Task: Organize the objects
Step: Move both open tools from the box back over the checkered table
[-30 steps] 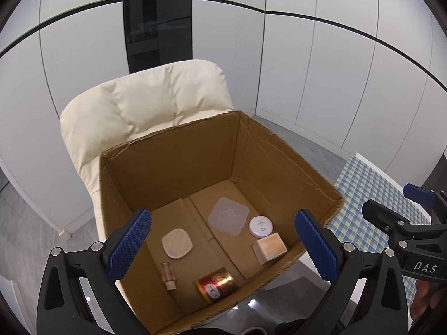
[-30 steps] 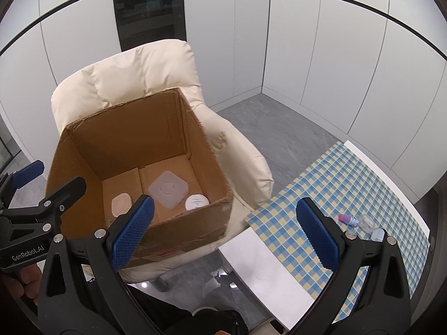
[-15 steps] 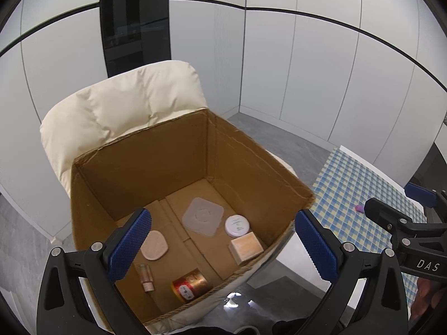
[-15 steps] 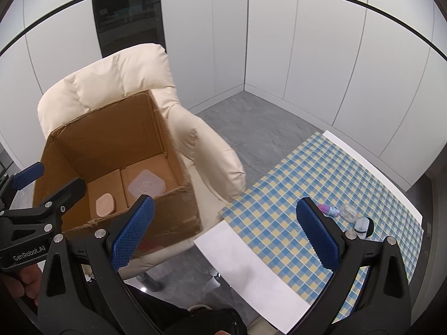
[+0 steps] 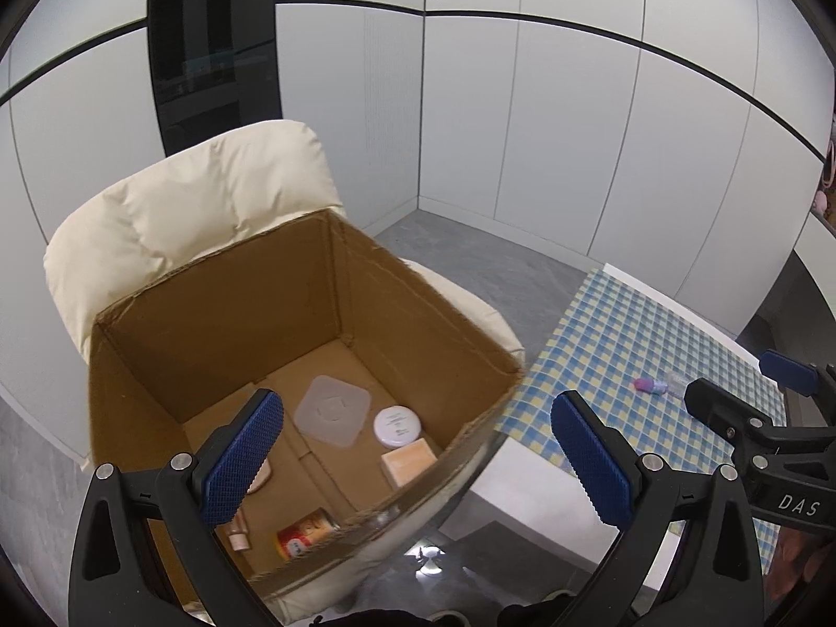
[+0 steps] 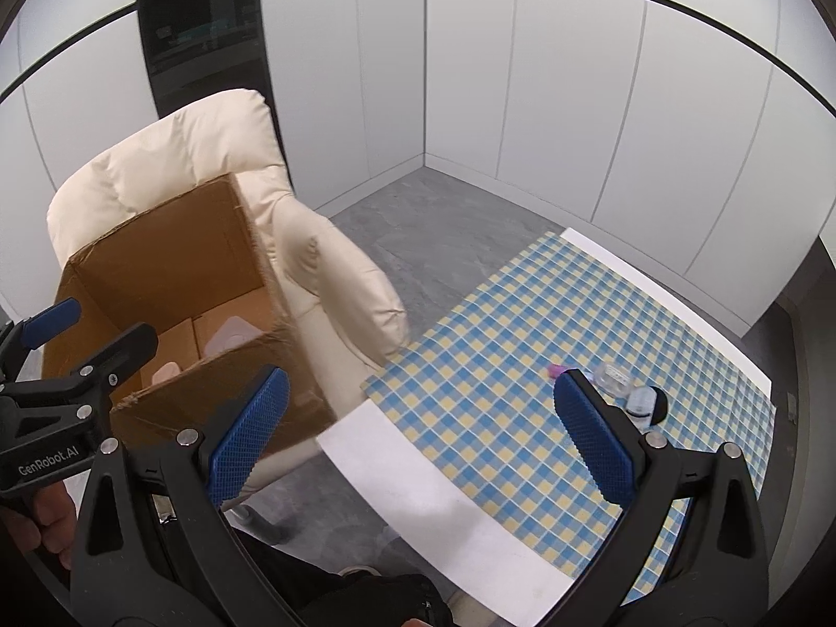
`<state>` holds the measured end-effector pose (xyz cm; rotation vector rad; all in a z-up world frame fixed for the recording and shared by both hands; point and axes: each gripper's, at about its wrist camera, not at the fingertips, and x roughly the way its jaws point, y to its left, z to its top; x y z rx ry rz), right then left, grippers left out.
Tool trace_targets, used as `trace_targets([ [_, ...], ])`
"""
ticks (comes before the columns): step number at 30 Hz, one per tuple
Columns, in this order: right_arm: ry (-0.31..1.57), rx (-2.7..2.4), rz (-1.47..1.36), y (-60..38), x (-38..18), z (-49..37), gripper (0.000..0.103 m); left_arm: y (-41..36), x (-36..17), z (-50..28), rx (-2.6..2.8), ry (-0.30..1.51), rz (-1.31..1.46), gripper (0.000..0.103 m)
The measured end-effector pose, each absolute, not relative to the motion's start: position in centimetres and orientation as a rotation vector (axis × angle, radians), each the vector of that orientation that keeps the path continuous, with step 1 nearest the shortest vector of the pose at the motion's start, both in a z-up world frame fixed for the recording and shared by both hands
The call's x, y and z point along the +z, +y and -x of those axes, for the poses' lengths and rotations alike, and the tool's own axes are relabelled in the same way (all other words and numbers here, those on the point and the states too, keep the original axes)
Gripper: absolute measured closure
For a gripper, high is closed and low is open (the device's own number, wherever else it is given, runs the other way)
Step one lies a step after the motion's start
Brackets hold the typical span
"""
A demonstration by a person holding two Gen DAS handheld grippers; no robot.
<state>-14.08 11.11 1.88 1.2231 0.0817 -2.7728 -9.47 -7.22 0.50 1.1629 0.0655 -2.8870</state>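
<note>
Holds the fingers (image 5: 240, 460) of the left gripper (image 5: 418, 449) wide apart with nothing between them, right above the near rim of the box (image 5: 235, 324). Looks like a hand that is free after a drop, or waiting over the box for a handover.

Holds the fingers (image 6: 245, 439) of the right gripper (image 6: 418, 433) equally wide and empty, to the right of the box, pointed at the surface (image 6: 397, 480) and its checked cloth (image 6: 522, 345). Probably spread this far to take whatever comes next without fuss.

Inside the box, flat on its floor: a square lid (image 5: 333, 410), a round jar (image 5: 397, 424) just beside it, a wooden block (image 5: 409, 465) against the near wall, a can (image 5: 305, 525) on its side, a small bottle (image 5: 237, 533) and a pale oval pad (image 5: 256, 478) partly behind the left finger. Sorted already, by the look of it.

Well to the right of the box, on the cloth: a pink-capped tube (image 6: 558, 368), a clear jar (image 6: 614, 376) and a small pale bottle (image 6: 643, 403), bunched close together and not yet collected. Cannot tell whether they touch.

Under the box, a cream chair (image 5: 183, 209), likely there to bring the box up near the surface's height.
</note>
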Motion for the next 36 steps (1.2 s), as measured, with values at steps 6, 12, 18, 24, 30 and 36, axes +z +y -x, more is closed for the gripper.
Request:
trace_targets([
  [6,0.06,-2.799,-1.236,13.1,1.9,13.7,0.0,-5.5,0.5,9.8,-2.912,0.052,-1.177,0.0],
  [12,0.038,-2.825,-1.246,14.9,1.8,13.2,0.0,-3.8,0.3,10.2,-2.937,0.031,-1.197,0.0],
  [18,0.023,-2.852,-1.256,16.5,1.9,12.7,0.0,-2.2,0.3,10.3,-2.962,0.014,-1.205,0.0],
  [24,0.009,-2.871,-1.266,17.7,2.0,12.3,0.0,-0.9,0.3,10.3,-2.979,0.002,-1.209,0.0],
  [30,-0.007,-2.885,-1.272,18.6,2.0,12.0,0.0,-0.5,0.3,10.6,-2.987,-0.003,-1.214,0.0],
  [36,-0.013,-2.894,-1.282,19.3,2.0,11.8,0.0,0.0,0.3,10.6,-2.996,-0.008,-1.218,0.0],
])
